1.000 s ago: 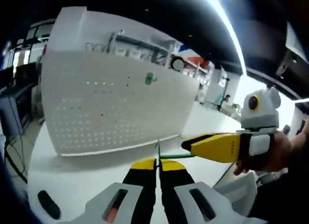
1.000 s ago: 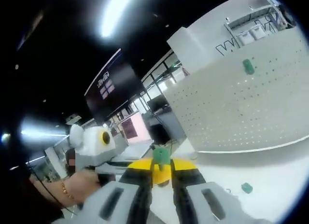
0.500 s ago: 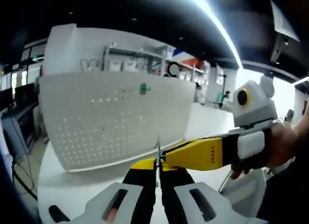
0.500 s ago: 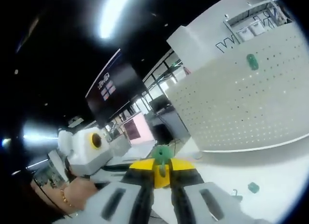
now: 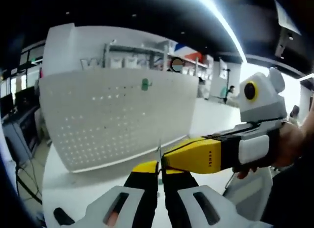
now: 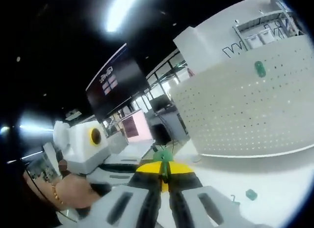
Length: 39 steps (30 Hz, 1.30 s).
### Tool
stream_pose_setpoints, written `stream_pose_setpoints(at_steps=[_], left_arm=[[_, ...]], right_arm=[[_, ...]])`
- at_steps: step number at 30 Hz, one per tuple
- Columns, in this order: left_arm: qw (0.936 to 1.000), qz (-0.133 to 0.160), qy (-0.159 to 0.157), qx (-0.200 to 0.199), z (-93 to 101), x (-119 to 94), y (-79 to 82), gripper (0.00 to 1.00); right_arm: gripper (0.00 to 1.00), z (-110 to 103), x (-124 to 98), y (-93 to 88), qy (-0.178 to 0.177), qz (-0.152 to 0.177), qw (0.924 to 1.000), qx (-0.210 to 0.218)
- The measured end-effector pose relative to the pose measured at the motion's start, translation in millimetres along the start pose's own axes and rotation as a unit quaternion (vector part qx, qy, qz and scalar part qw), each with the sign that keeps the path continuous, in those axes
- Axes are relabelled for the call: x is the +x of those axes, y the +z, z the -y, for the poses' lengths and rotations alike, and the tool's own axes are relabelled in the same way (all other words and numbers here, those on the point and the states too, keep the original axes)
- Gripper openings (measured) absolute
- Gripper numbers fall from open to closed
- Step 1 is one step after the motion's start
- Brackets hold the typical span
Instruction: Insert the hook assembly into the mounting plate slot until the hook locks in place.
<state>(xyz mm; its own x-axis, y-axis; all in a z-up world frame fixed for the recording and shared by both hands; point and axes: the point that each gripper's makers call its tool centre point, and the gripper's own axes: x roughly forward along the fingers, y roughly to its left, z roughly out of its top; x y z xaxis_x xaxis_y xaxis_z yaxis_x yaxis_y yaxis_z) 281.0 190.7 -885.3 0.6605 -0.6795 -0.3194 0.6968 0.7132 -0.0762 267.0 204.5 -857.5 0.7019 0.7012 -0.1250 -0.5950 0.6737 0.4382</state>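
On the far left of the white table (image 5: pixel 73 188), the white pegboard (image 5: pixel 113 115) stands upright with one green mounting plate (image 5: pixel 145 84) fixed high on its face. Centre front, the left gripper (image 5: pixel 160 170) has its jaws pressed together on a thin metal hook (image 5: pixel 159 150) that pokes straight up. From the right, the right gripper (image 6: pixel 164 175) arrives nose to nose, jaws clamped on a green piece (image 6: pixel 163 156). Another small green part (image 6: pixel 251 194) lies loose on the tabletop.
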Motion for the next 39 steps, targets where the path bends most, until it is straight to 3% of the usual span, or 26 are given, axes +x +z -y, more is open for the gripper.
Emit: stream_pose_setpoints(at_steps=[5,10,16,26,28,34,37,39], left_arm=[[0.9999,0.002,0.001,-0.010,-0.9,2,-1.2,0.07],[0.9997,0.000,-0.016,-0.019,8.6,5,-7.8,0.24],[0.9994,-0.017,-0.015,0.024,11.0,9,-19.3,0.53],[0.9994,-0.013,-0.022,0.025,16.6,7,-21.8,0.74],[0.9995,-0.005,-0.007,0.029,11.0,5,-20.4,0.77],[0.9999,0.007,-0.010,0.004,9.8,0,-18.1,0.89],[0.9999,0.008,0.004,0.011,6.8,-1,-16.7,0.99],[0.9999,0.012,0.003,0.011,7.4,-3,-15.2,1.00]], right_arm=[[0.00,0,0,0.3,0.003,0.001,1.0000,0.008],[0.00,3,0,-1.1,0.003,-0.005,1.0000,0.005],[0.00,8,-1,-6.4,-0.003,-0.014,0.9999,-0.007],[0.00,15,-4,-6.6,-0.012,-0.017,0.9996,-0.017],[0.00,17,-6,-2.1,-0.014,-0.006,0.9998,-0.011],[0.00,21,-8,2.8,-0.023,-0.001,0.9995,-0.023],[0.00,25,-13,17.5,-0.037,0.028,0.9985,-0.029],[0.00,26,-14,23.2,-0.042,0.034,0.9977,-0.040]])
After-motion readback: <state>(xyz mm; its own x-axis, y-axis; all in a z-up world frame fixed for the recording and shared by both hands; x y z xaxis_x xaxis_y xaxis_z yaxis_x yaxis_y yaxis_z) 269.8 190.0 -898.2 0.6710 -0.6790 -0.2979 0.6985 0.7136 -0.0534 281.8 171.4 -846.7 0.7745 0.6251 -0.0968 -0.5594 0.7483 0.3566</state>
